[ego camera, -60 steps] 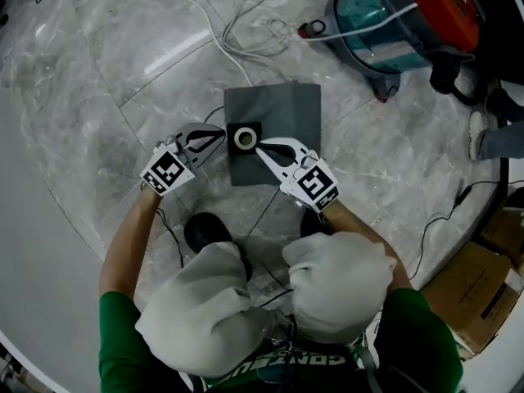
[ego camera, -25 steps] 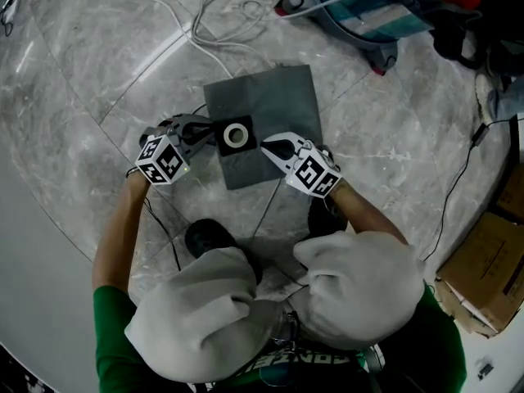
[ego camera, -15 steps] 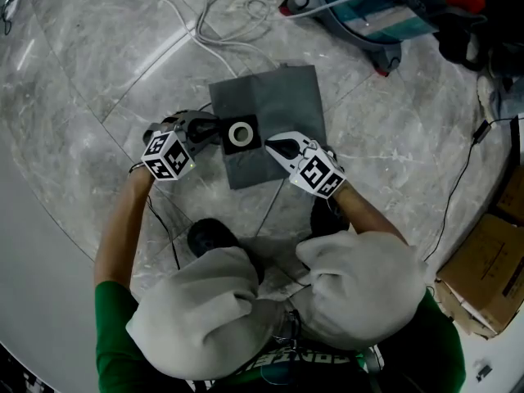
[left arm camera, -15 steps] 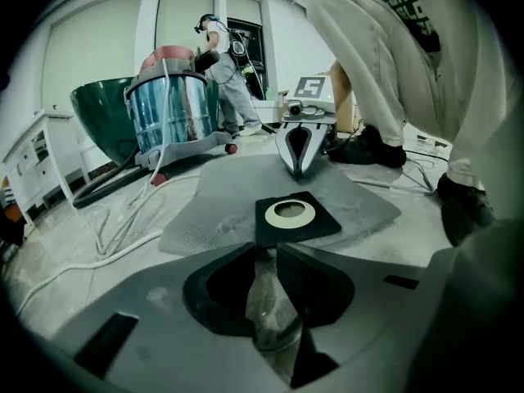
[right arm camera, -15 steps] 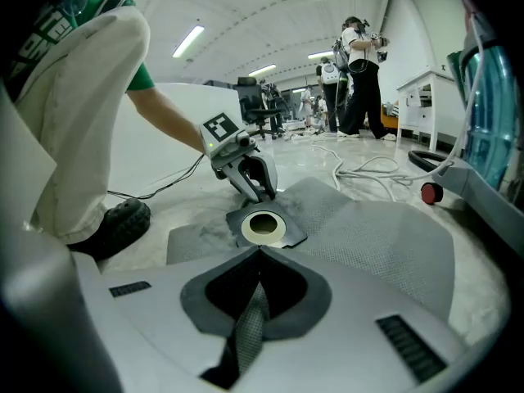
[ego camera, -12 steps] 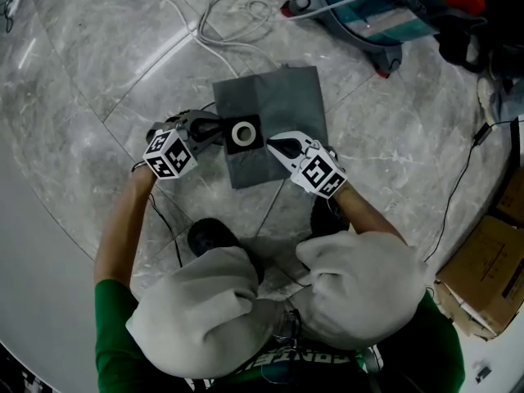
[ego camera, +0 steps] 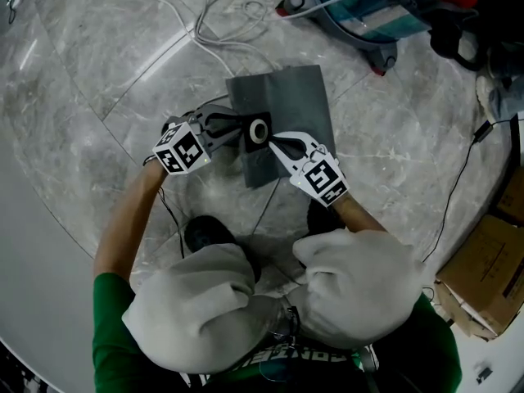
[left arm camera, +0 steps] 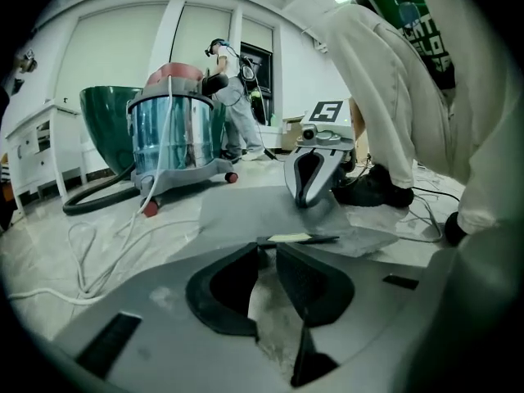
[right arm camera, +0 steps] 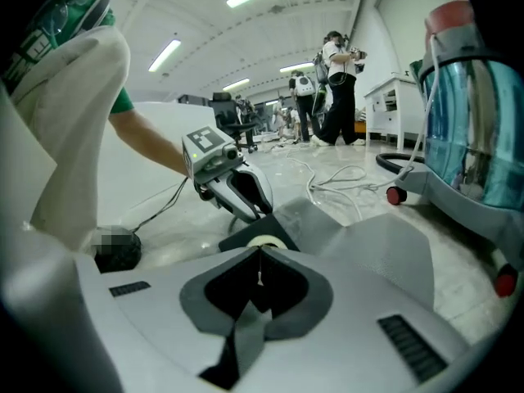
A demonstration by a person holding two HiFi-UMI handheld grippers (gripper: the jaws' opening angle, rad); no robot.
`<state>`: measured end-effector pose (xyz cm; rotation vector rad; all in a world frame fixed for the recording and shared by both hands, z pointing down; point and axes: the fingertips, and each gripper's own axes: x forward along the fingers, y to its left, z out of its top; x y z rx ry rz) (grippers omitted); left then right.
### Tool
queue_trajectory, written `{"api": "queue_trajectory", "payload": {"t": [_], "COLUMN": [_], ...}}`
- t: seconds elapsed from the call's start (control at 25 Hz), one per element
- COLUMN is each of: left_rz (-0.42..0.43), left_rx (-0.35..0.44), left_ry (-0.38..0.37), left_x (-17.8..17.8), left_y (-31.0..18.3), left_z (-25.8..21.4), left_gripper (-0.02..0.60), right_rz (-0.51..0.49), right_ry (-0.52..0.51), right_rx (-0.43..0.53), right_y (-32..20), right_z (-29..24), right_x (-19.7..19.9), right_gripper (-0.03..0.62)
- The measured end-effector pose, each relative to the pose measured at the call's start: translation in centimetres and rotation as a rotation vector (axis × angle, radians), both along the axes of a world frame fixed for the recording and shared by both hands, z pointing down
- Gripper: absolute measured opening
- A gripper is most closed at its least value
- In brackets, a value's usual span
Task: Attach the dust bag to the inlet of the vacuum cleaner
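- Head view: the dust bag is a flat grey rectangle on the marble floor, in front of the person's knees and well short of the vacuum cleaner. At its near end sits a black square collar with a pale ring round the hole.
- Head view: the left gripper and the right gripper meet the collar from opposite sides.
- Left gripper view: the jaws are drawn together at their tips onto the collar's thin edge, so this tool has the bag by its card.
- Right gripper view: the jaws are fully closed, tips right at the ring. They seem to pinch the collar's near edge, though the tips themselves hide it.
- Handling, as I judge it: the bag is light and limp, and its body would fold or tear if pulled. The collar is the stiff part, so its two opposite edges are the right hold.
- The ring looks like a soft seal, which should need a square, even push onto the inlet.
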<state>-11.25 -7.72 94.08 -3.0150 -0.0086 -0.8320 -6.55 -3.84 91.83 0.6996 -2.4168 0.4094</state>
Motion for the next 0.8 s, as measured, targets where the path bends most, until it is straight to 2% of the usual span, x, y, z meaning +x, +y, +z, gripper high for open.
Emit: {"api": "queue_trajectory", "payload": {"t": [0.12, 0.24, 0.32, 0.4, 0.44, 0.64, 0.8], "left_rz": [0.012, 0.014, 0.012, 0.011, 0.011, 0.017, 0.016], "left_rx": [0.004, 0.002, 0.000, 0.003, 0.006, 0.023, 0.035], "left_ry": [0.014, 0.026, 0.026, 0.019, 0.016, 0.010, -0.002], "left_x": [1.5, 2.7, 3.2, 3.7, 3.9, 4.9, 5.4], "left_y": [0.0, 0.0, 0.0, 0.0, -0.1, -0.1, -0.1], "left_z": [-0.9, -1.5, -1.7, -1.9, -2.0, -2.6, -2.8], "left_gripper": [0.074, 0.074, 0.074, 0.074, 0.074, 0.074, 0.074], "right_rz": [0.020, 0.020, 0.031, 0.044, 0.052, 0.143, 0.197], "right_ry": [-0.050, -0.053, -0.039, -0.015, -0.001, 0.093, 0.096], "right_rx": [0.013, 0.041, 0.056, 0.069, 0.078, 0.130, 0.143], "right_y": [0.4, 1.2, 1.7, 2.2, 2.4, 2.0, 1.3], "right_z": [-1.8, -2.5, -2.4, -2.1, -1.9, -0.5, -0.9], "right_x": [-1.0, -1.4, -1.3, -1.1, -1.0, 0.3, 1.4], "right_gripper": [0.011, 0.011, 0.020, 0.100, 0.115, 0.117, 0.117]}}
